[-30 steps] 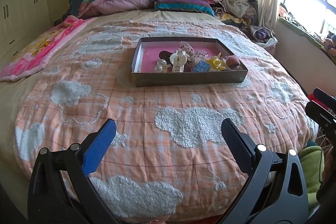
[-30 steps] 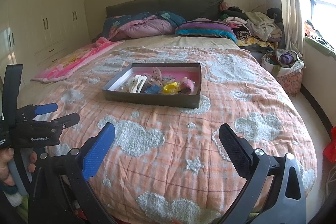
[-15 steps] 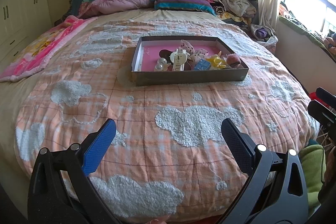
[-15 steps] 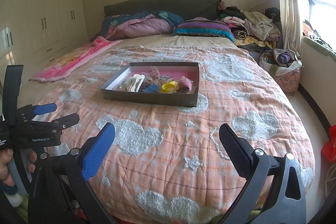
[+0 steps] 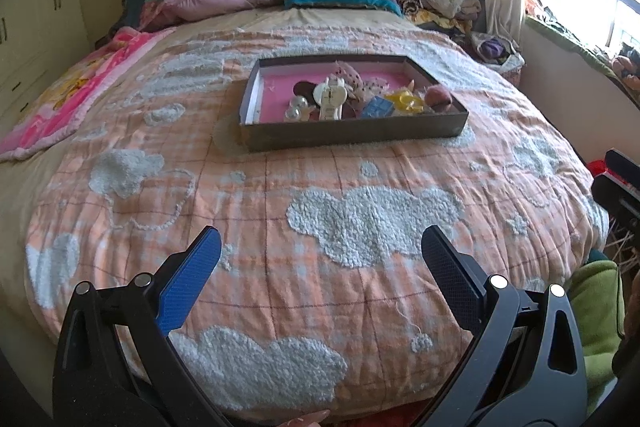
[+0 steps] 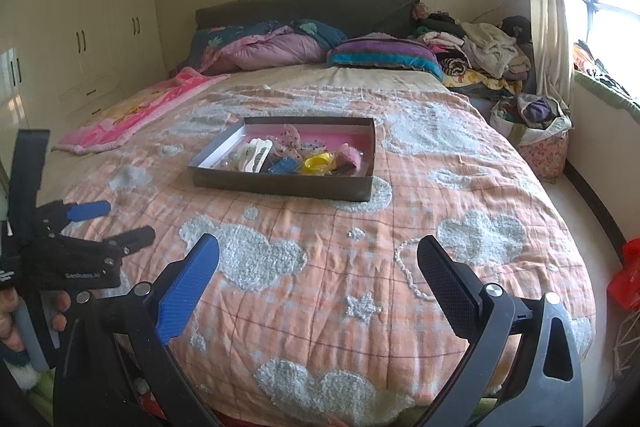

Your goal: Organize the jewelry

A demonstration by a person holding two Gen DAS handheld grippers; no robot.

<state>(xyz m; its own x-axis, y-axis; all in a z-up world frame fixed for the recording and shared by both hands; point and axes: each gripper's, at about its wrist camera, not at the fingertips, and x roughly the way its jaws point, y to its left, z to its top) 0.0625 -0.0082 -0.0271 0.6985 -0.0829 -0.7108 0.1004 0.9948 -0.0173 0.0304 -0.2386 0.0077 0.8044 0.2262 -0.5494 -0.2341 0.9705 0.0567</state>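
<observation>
A shallow dark tray [image 5: 352, 135] [image 6: 280, 183] with a pink floor sits in the middle of the bed. Inside it lie several small pieces: a white clip [image 5: 330, 99] [image 6: 254, 155], a blue piece [image 5: 378, 107] [image 6: 283, 166], a yellow ring [image 5: 408, 103] [image 6: 318, 163] and a pink fuzzy piece [image 5: 438, 95] [image 6: 347, 158]. My left gripper [image 5: 320, 255] hovers open above the bed's near end, well short of the tray. My right gripper [image 6: 318, 259] is open too, equally far back. The left gripper [image 6: 104, 223] also shows at the left of the right wrist view, held by a hand [image 6: 12, 323].
The orange quilt [image 5: 360, 219] with white clouds covers the bed. Pillows [image 6: 380, 53] and a pink blanket [image 6: 132, 111] lie at the head and left side. Piled clothes [image 6: 488, 47], a basket [image 6: 536, 135] and a window flank the right. Wardrobes [image 6: 80, 39] line the left wall.
Both grippers have drifted slightly towards the tray, which appears a little nearer and lower in the right wrist view. Jaws unchanged.
</observation>
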